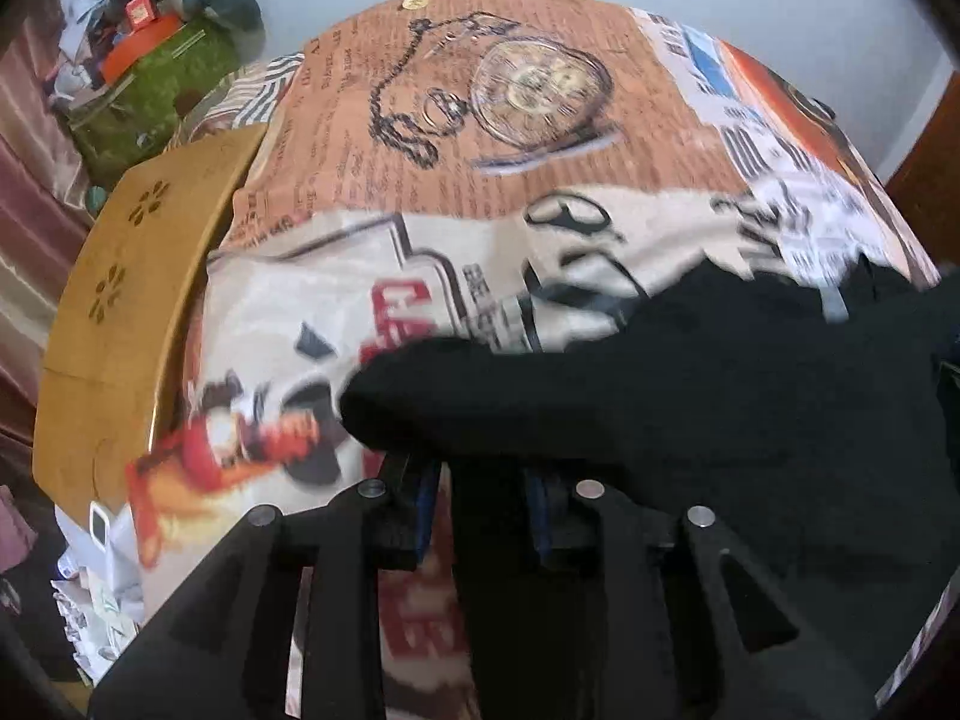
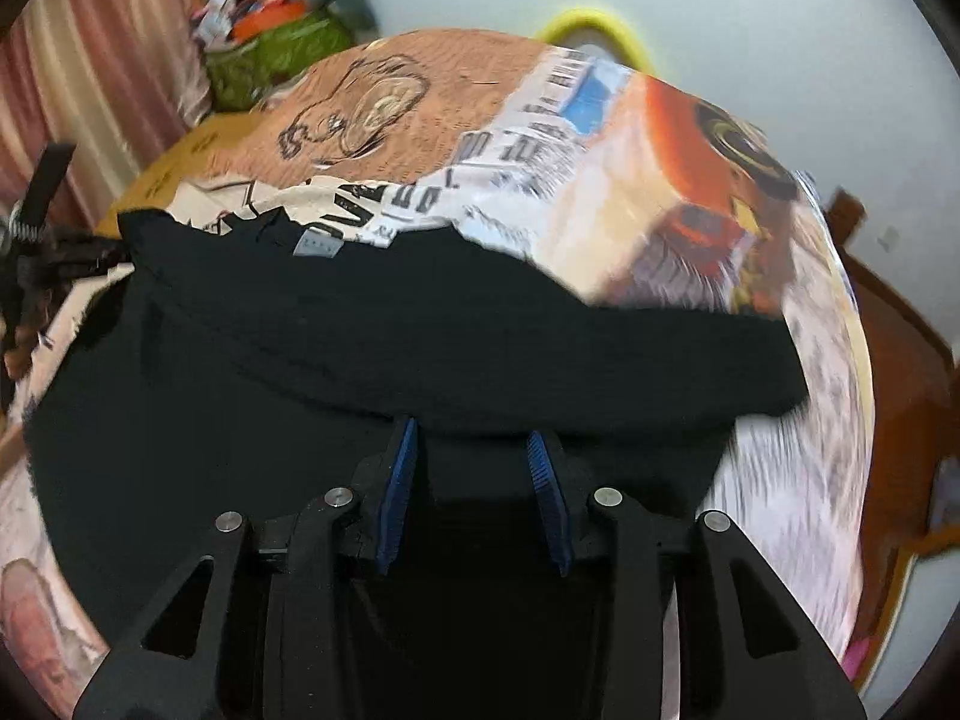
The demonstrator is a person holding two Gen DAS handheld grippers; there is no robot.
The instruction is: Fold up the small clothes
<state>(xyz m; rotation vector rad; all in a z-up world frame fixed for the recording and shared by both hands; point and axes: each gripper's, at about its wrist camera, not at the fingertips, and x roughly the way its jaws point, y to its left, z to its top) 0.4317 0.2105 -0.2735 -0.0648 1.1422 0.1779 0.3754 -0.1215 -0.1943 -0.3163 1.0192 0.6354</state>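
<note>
A black garment point(image 1: 690, 396) lies on the table's printed cloth point(image 1: 480, 138), its near part doubled into a thick fold. In the left wrist view my left gripper point(image 1: 480, 468) has its blue-padded fingers apart, tips hidden under the fold's edge, black cloth between them. In the right wrist view the same garment point(image 2: 420, 330) spreads across the near table, a grey label point(image 2: 318, 247) at its far edge. My right gripper point(image 2: 474, 438) stands with blue pads point(image 2: 399, 486) apart, tips under the fold. The left gripper point(image 2: 36, 252) shows at the left edge.
A wooden tray or board point(image 1: 126, 300) lies on the table's left side. A green bag with clutter point(image 1: 156, 78) stands beyond it by pink curtains. A yellow object point(image 2: 591, 30) sits past the far table edge. A wooden chair point(image 2: 900, 360) stands at right.
</note>
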